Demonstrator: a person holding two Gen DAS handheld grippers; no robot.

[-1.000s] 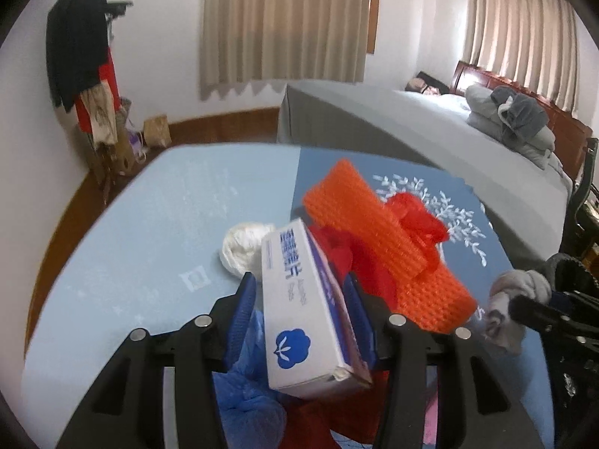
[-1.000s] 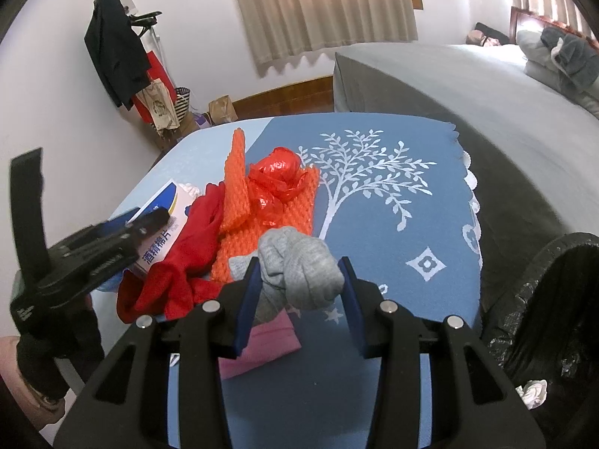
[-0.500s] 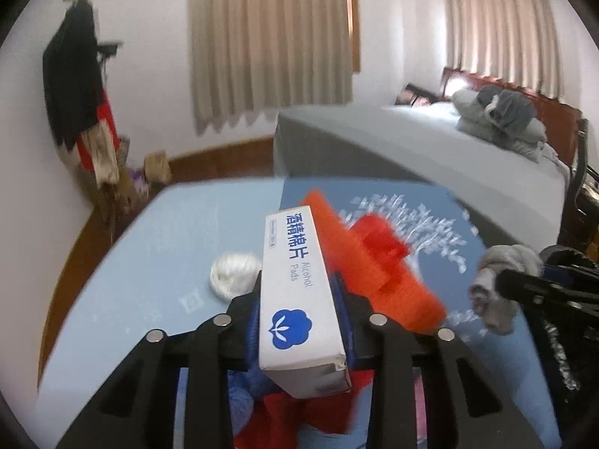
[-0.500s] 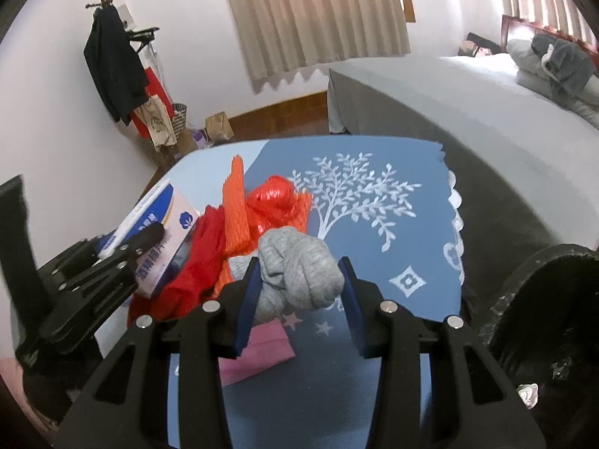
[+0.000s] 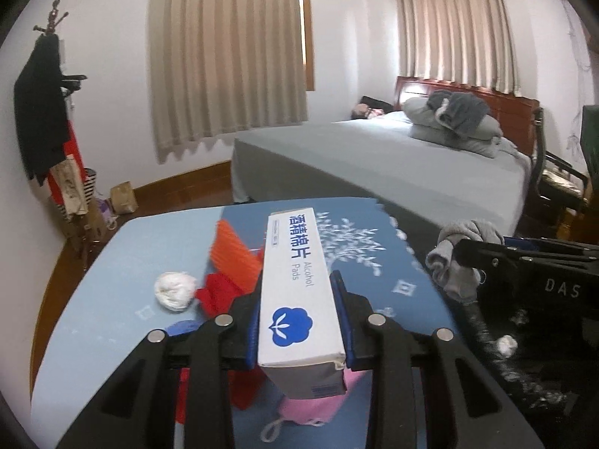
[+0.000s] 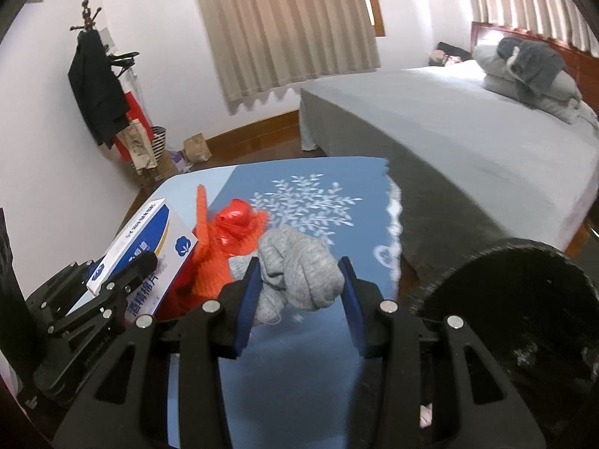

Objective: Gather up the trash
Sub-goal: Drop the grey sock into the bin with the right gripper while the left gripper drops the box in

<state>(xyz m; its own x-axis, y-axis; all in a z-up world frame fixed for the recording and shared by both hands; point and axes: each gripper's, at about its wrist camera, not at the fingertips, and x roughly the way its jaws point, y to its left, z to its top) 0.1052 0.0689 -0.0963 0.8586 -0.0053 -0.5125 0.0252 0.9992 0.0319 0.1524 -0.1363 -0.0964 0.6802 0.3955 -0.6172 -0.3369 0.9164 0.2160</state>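
White-and-blue alcohol pads box (image 5: 299, 292) clamped between the left gripper (image 5: 297, 321) pads at lower centre of the left wrist view, held clear above the blue table (image 5: 108, 284). Left of it on the table, a white paper wad (image 5: 175, 291), with orange foam netting (image 5: 234, 258) and red cloth (image 5: 217, 293) just beside; pink cloth (image 5: 310, 408) below the box (partly hidden). At right, the right gripper seen side-on, gripping a grey sock (image 5: 455, 262) over the black trash bag (image 5: 524, 355). Next, the right wrist view: right gripper (image 6: 299, 280) closed on the grey sock (image 6: 299, 273) at centre frame, above the table (image 6: 318, 194). Behind it, orange netting (image 6: 213, 250) topped by a crumpled red plastic bag (image 6: 234, 219). Lower left, the left gripper (image 6: 123, 273) with the box (image 6: 149, 250). Lower right, the bin rim (image 6: 524, 258), lined in black.
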